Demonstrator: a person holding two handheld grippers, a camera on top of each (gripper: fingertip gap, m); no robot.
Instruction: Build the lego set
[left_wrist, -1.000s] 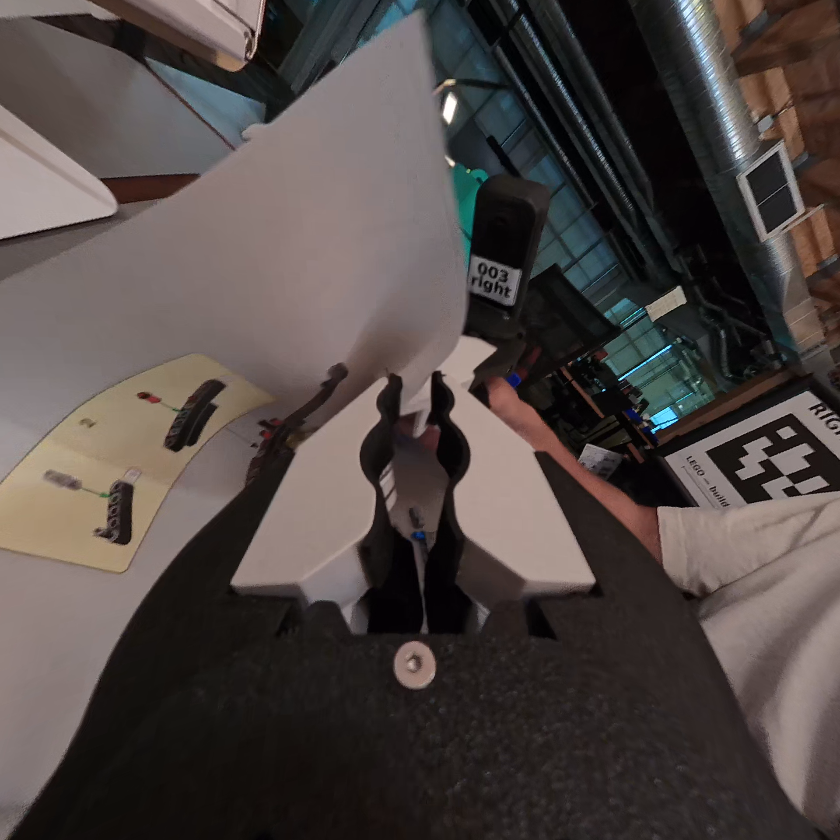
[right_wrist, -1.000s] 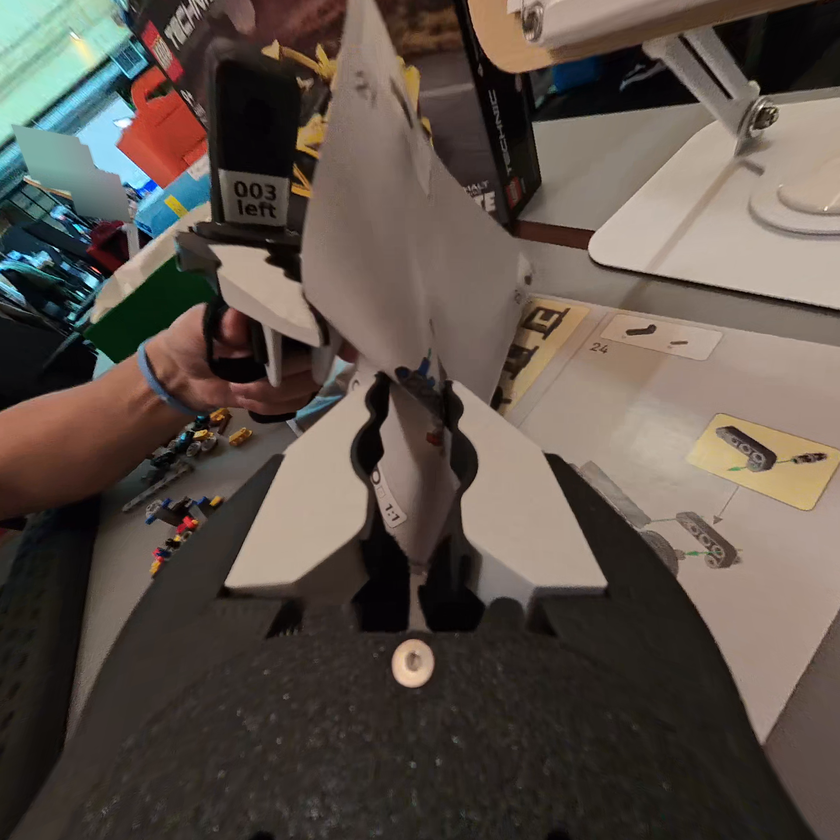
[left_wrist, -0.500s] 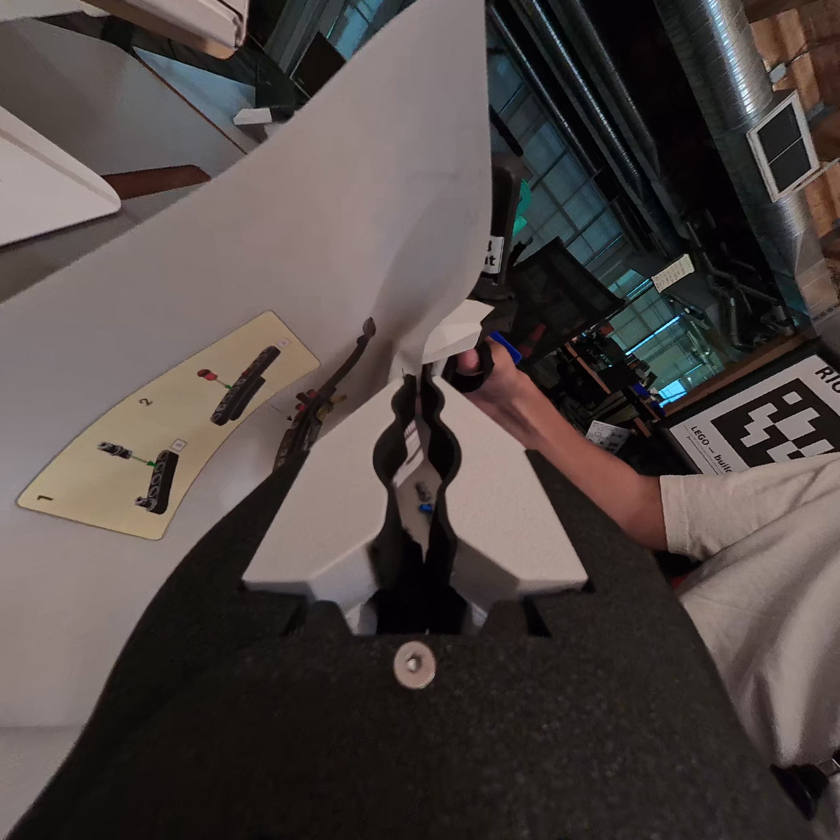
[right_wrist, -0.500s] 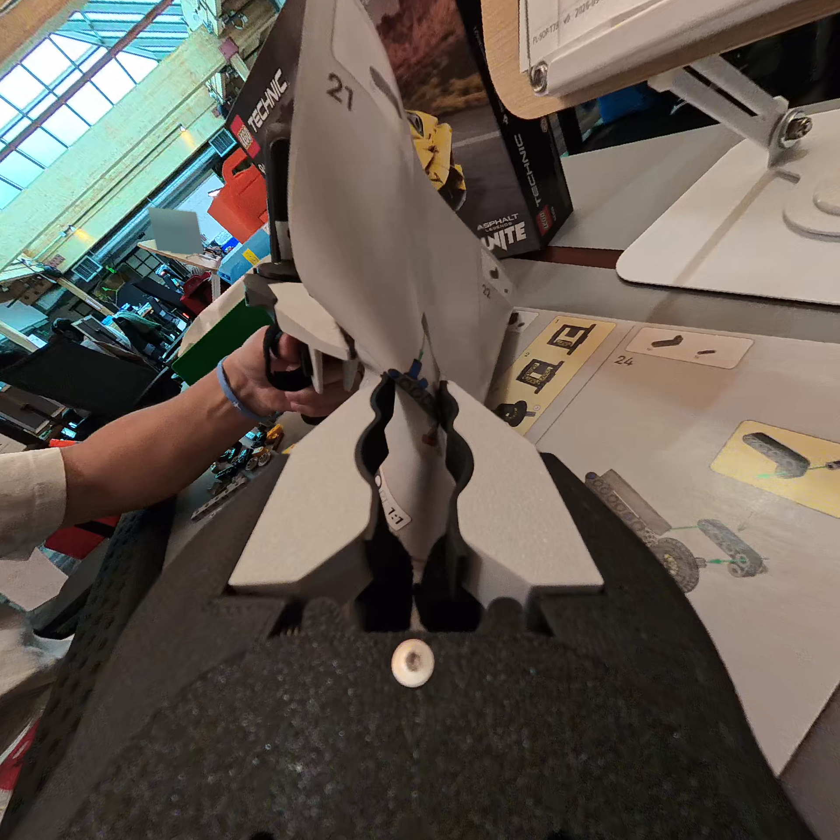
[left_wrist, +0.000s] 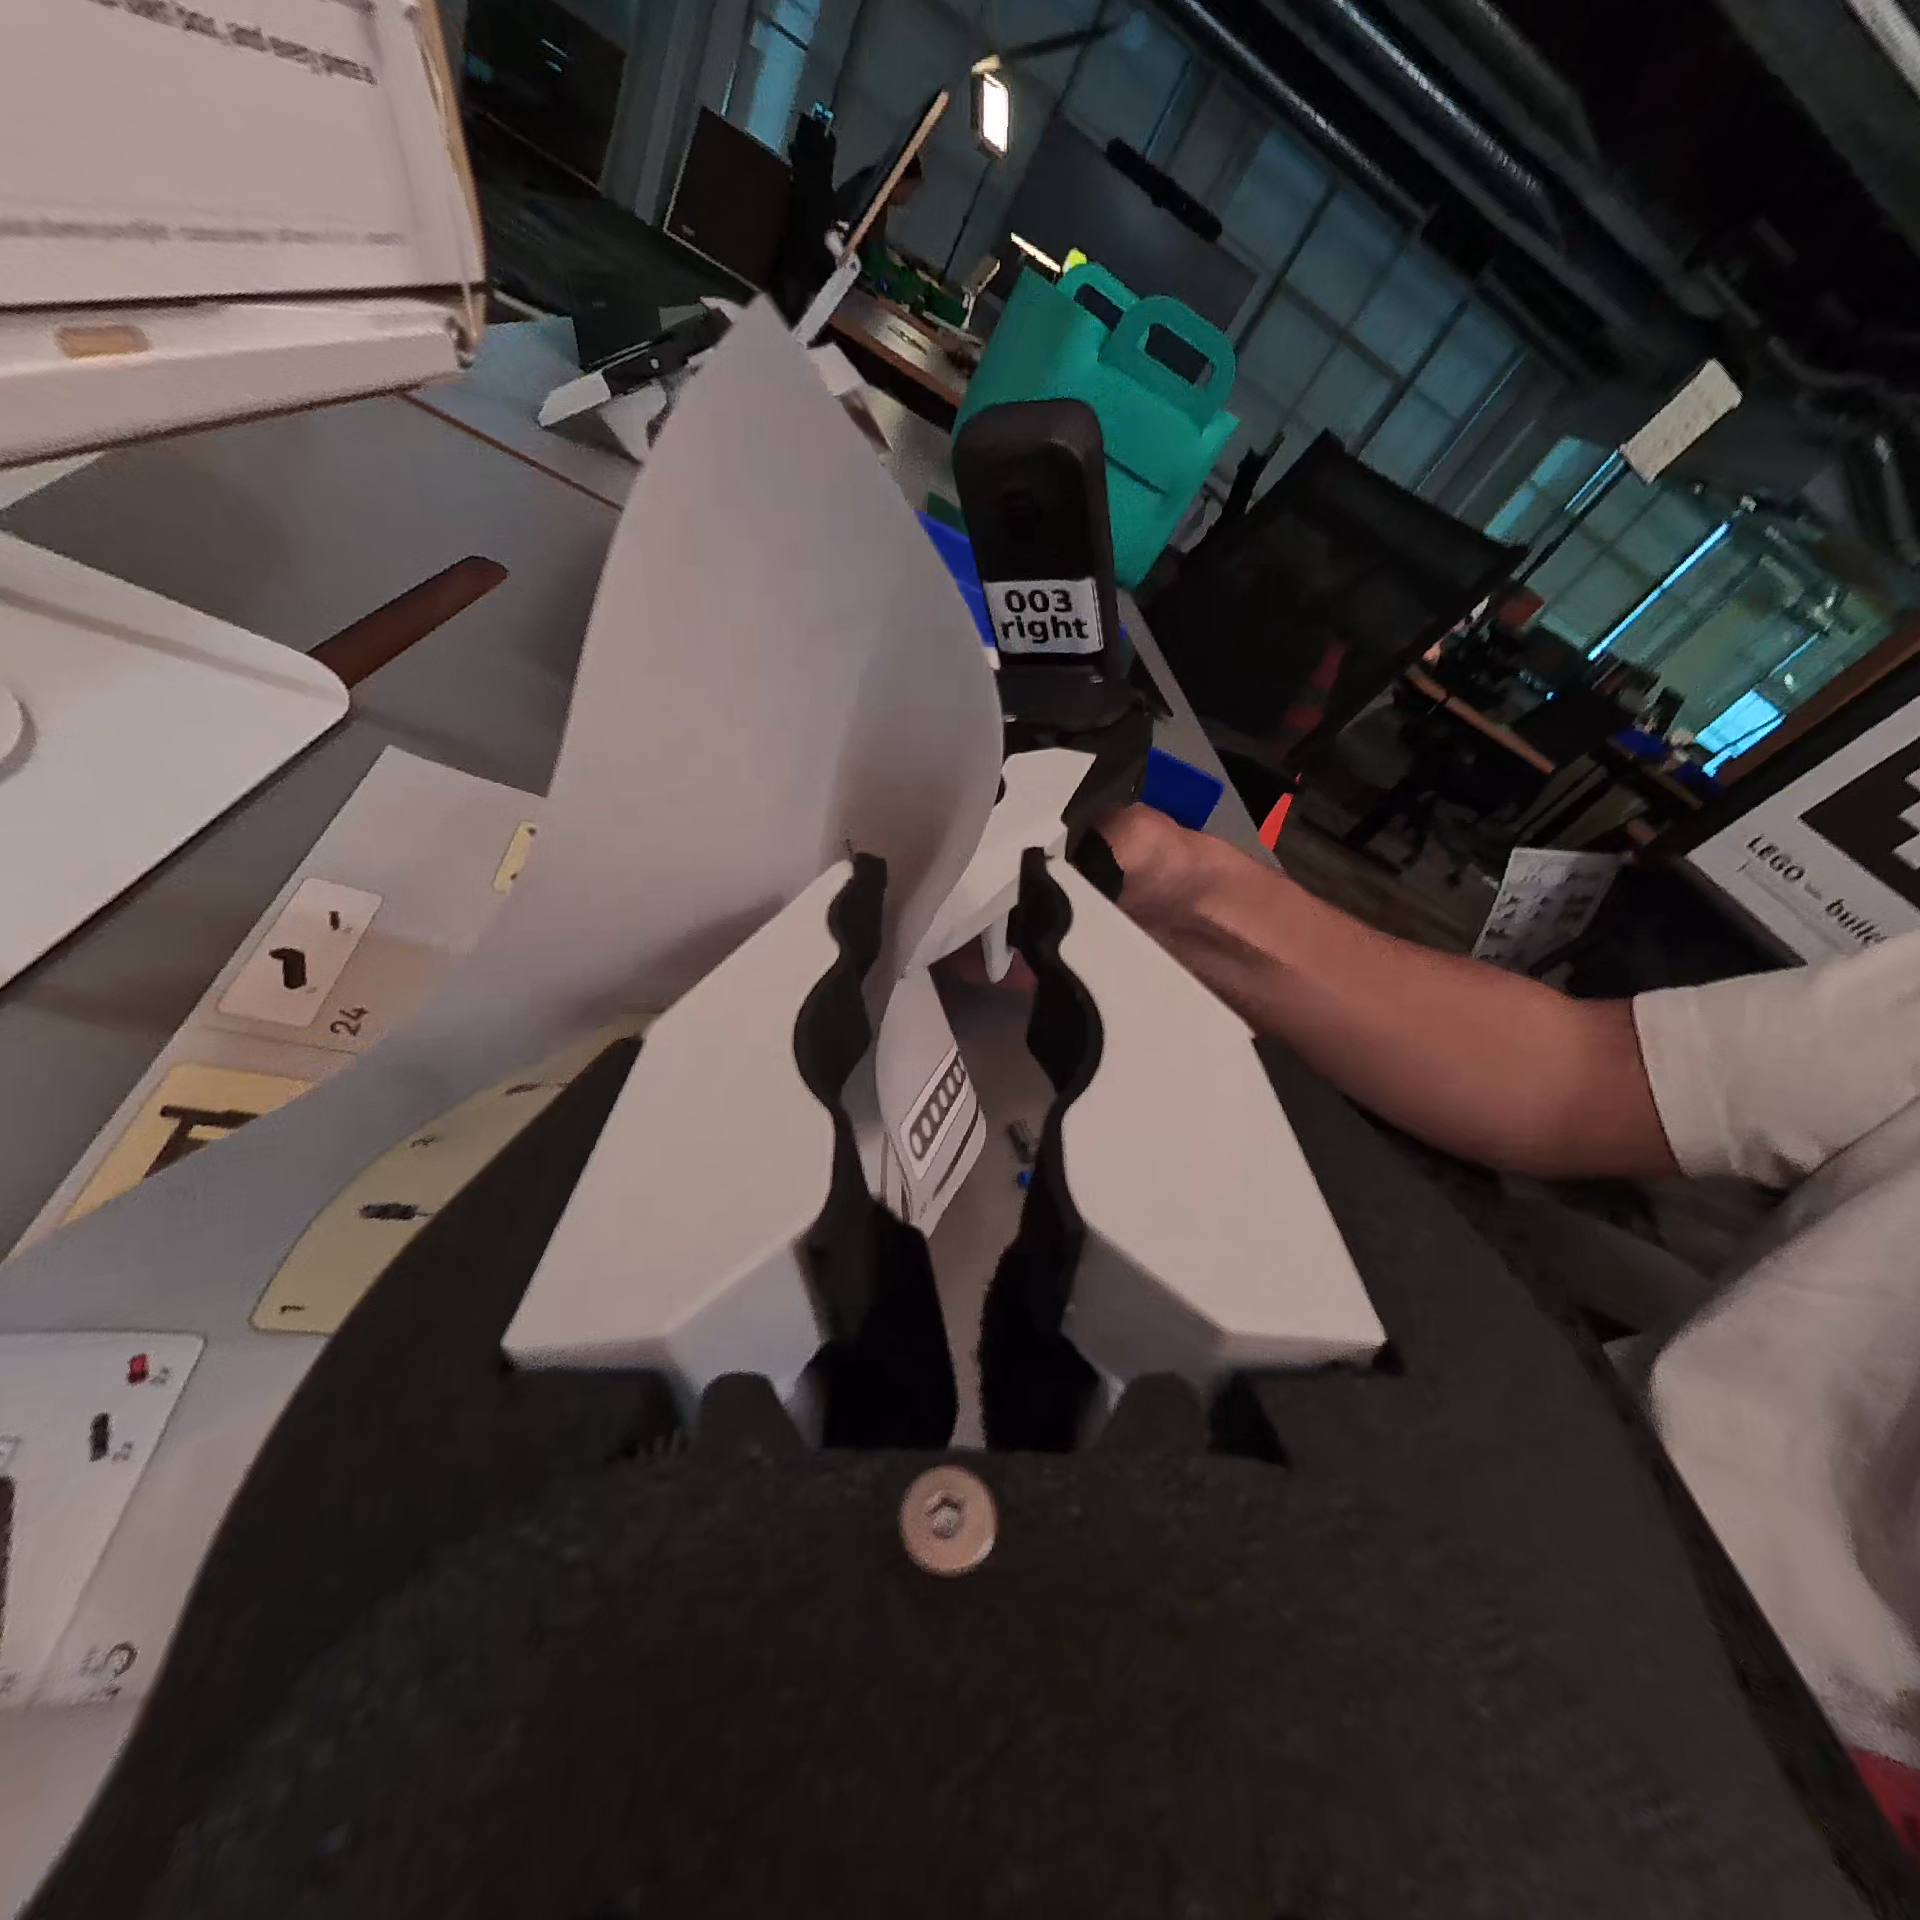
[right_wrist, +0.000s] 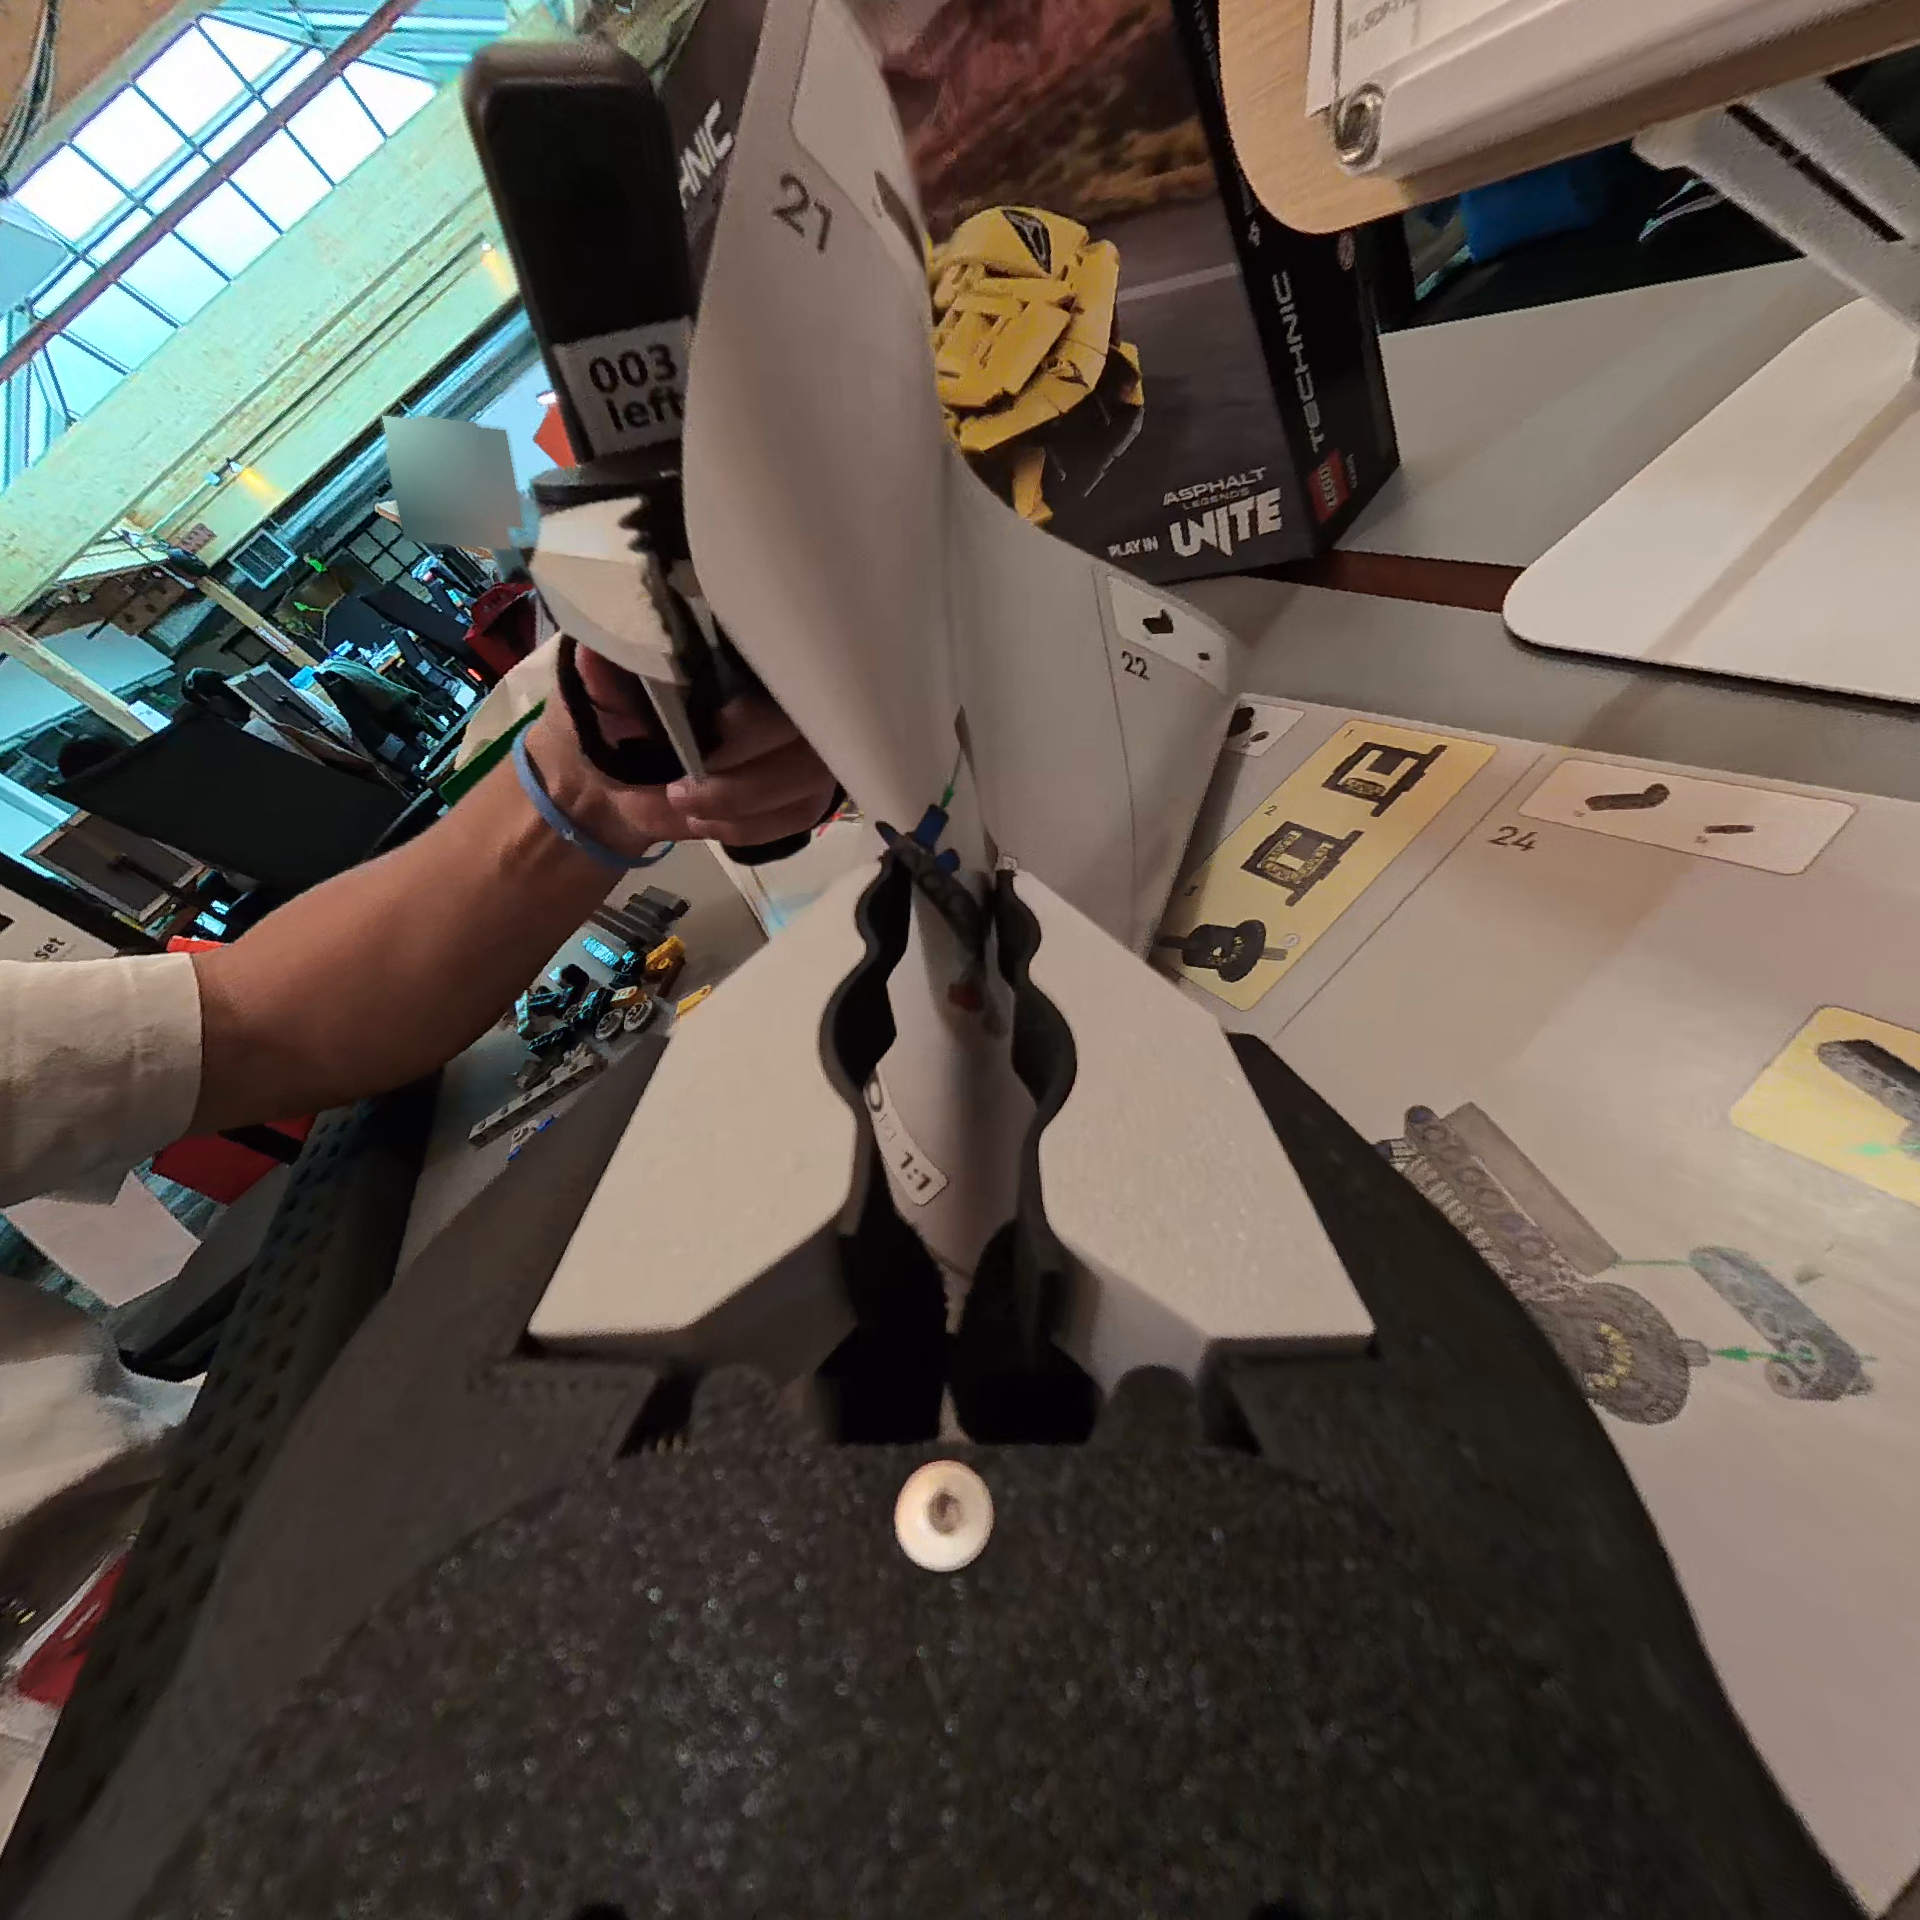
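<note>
The instruction booklet (right_wrist: 1558, 987) lies open on the grey table, and one of its pages (right_wrist: 831, 468) is lifted upright and curled. My right gripper (right_wrist: 943, 883) is shut on the lower edge of that page. In the left wrist view the same page (left_wrist: 769, 665) runs down between the fingers of my left gripper (left_wrist: 948, 868). Those jaws stand apart, and the page touches only the left finger (left_wrist: 862, 935). The two grippers face each other closely across the page. The flat pages also show in the left wrist view (left_wrist: 312, 956).
The black Lego box (right_wrist: 1195, 312) stands behind the booklet. Loose Lego pieces (right_wrist: 592, 1018) lie on the table at the left. A white stand base (right_wrist: 1714, 520) sits at the back right. A green bag (left_wrist: 1112, 416) is beyond the table. The person's arms reach in from the sides. The grippers' ends are close to 5 cm from one another.
My left gripper's jaws have parted and no longer pinch the page. The page has swung over and both grippers have dropped lower toward the table. My right gripper keeps its hold.
</note>
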